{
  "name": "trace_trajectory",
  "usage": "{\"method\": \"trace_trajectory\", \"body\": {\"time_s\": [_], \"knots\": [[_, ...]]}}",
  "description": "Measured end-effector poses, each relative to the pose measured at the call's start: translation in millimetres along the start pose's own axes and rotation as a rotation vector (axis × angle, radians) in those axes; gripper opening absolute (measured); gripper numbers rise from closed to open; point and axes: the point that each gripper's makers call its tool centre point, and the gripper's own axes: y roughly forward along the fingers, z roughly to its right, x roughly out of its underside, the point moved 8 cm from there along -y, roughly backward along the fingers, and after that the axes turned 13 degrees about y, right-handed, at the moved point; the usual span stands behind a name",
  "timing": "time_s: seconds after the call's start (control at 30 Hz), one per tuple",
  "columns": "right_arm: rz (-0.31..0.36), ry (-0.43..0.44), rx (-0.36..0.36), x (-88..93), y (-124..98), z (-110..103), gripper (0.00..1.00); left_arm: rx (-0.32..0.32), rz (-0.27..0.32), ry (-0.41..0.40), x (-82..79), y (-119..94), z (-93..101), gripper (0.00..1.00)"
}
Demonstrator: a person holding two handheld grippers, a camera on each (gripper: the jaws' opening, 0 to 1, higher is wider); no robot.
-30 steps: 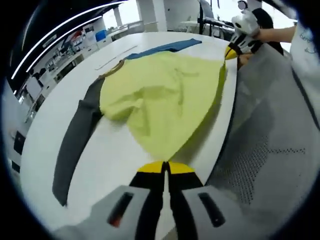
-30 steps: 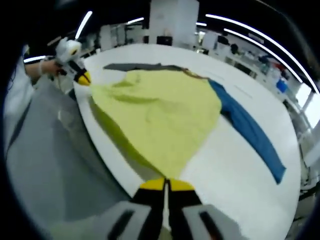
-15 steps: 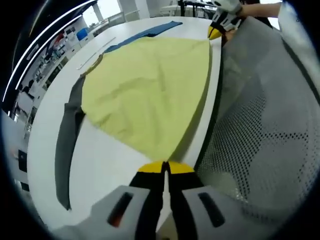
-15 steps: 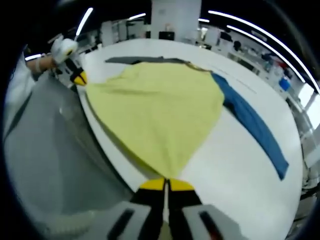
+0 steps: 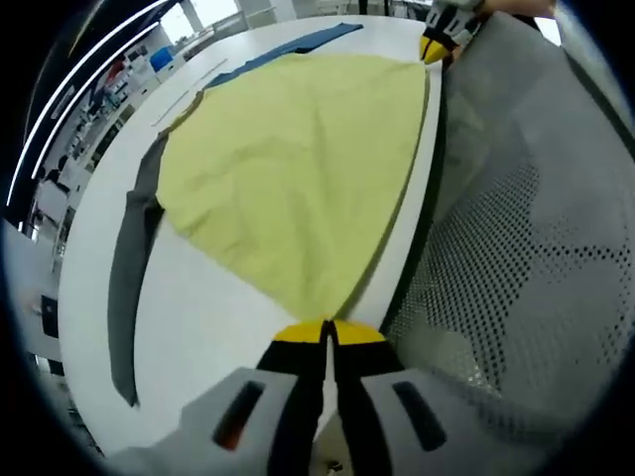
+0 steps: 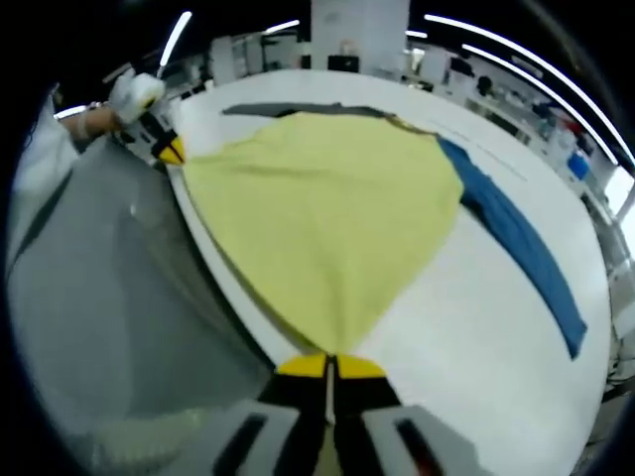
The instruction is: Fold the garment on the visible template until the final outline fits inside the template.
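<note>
Now we are at the start of the fold; the left tool [image 5: 328, 332] is pinched tight on one bottom corner of the yellow shirt [image 5: 298, 169], and the right tool [image 6: 328, 364] is pinched tight on the other corner, so the hem is pulled straight along the near edge of the white counter [image 6: 476, 327]. The shirt lies flat on the counter with its gray sleeve [image 5: 129, 268] out on one side and its blue sleeve [image 6: 526, 253] out on the other; we cannot make out the template. Next we think we should lift both corners together and carry the hem up toward the collar, keeping the cloth smooth.
</note>
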Motion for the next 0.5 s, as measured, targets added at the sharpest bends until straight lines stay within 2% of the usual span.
{"method": "trace_trajectory", "body": {"time_s": [0.17,0.3,0.4,0.5], "knots": [[-0.010,-0.002,-0.008,0.9,1.4,1.1,0.00,-0.001,0.018,-0.038,3.3,1.8,0.5,0.00],[0.014,0.045,-0.025,2.2,-2.9,3.5,0.02,-0.021,0.077,-0.149,8.0,-1.5,-2.0,0.03],[0.049,0.077,-0.029,-0.4,-8.6,6.1,0.10,-0.059,0.112,-0.204,13.9,-6.3,-8.2,0.14],[0.136,0.142,-0.027,-9.2,-16.2,13.9,0.29,-0.104,0.212,-0.331,16.9,-13.7,-20.0,0.31]]}}
